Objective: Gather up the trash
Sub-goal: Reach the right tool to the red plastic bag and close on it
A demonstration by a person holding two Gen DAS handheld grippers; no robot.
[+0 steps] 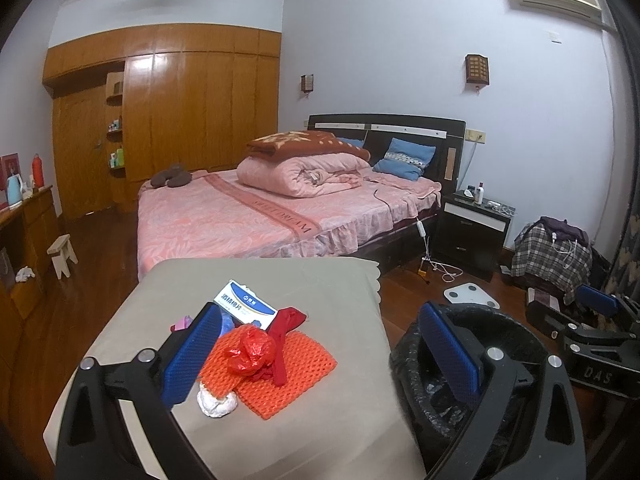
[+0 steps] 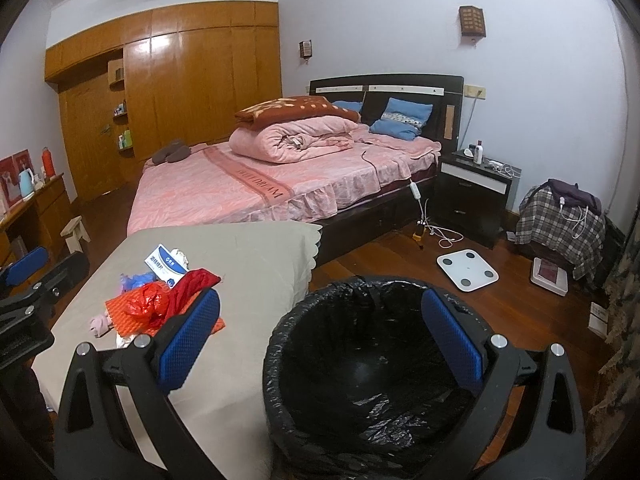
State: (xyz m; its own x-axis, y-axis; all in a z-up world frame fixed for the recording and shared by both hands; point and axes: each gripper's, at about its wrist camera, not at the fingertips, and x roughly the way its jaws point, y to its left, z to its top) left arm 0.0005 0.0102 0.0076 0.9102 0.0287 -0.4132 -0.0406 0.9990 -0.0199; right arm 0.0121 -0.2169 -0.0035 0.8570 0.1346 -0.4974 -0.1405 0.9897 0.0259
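A heap of trash lies on a grey-covered table (image 1: 280,420): an orange foam net (image 1: 288,372), a crumpled red plastic bag (image 1: 250,354), a red rag (image 1: 286,328), a white-and-blue box (image 1: 244,304), a white paper wad (image 1: 216,400). My left gripper (image 1: 320,344) hovers open just above the heap, nothing between its blue pads. A bin (image 2: 360,380) lined with a black bag stands right of the table. My right gripper (image 2: 320,332) hangs open over the bin's mouth, empty. The heap shows again in the right wrist view, with the red bag (image 2: 146,298) on top.
Beyond the table is a pink bed (image 2: 260,188) with folded quilts, then a black nightstand (image 2: 472,196). A white scale (image 2: 466,266) and cables lie on the wooden floor. A plaid-covered pile (image 2: 560,224) sits at right. A desk (image 1: 24,232) and small stool (image 1: 62,254) stand at left.
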